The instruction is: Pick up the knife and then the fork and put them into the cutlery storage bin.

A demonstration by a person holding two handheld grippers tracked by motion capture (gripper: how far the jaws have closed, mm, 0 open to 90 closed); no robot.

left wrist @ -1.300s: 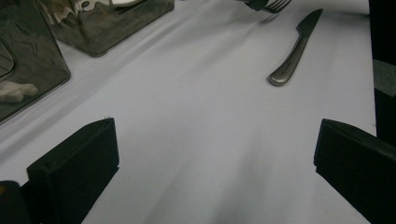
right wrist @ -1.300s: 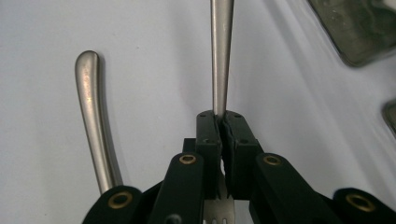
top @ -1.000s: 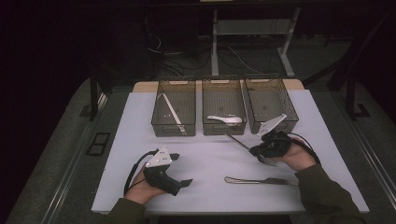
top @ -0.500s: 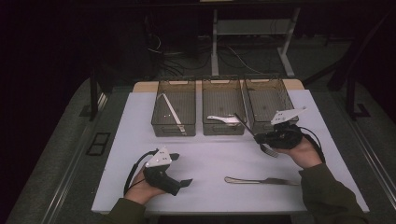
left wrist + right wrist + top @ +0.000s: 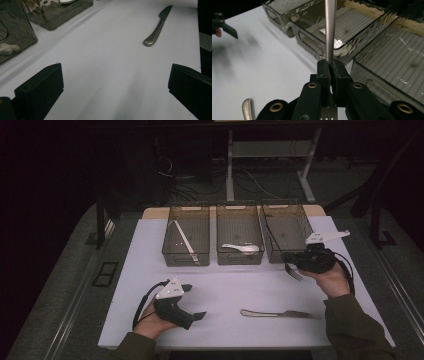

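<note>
My right gripper (image 5: 296, 263) (image 5: 330, 67) is shut on a metal fork (image 5: 330, 30), held just in front of the right-hand clear bin (image 5: 285, 227). The fork's handle slants up over that bin's near wall, and its tines (image 5: 293, 272) hang below the jaws. A metal knife (image 5: 280, 313) (image 5: 156, 27) lies flat on the white table near the front, right of centre. My left gripper (image 5: 194, 301) (image 5: 115, 72) rests at the front left, open, with bare table between its fingers.
Three clear bins stand in a row at the back. The left bin (image 5: 186, 255) holds a long white utensil (image 5: 184, 240), and the middle bin (image 5: 240, 259) a white spoon (image 5: 242, 248). The white table (image 5: 235, 285) ends at dark floor on all sides.
My right gripper has carried the fork to the right and back, up to the front of the right-hand bin, and turned. The left gripper and the knife have stayed put.
</note>
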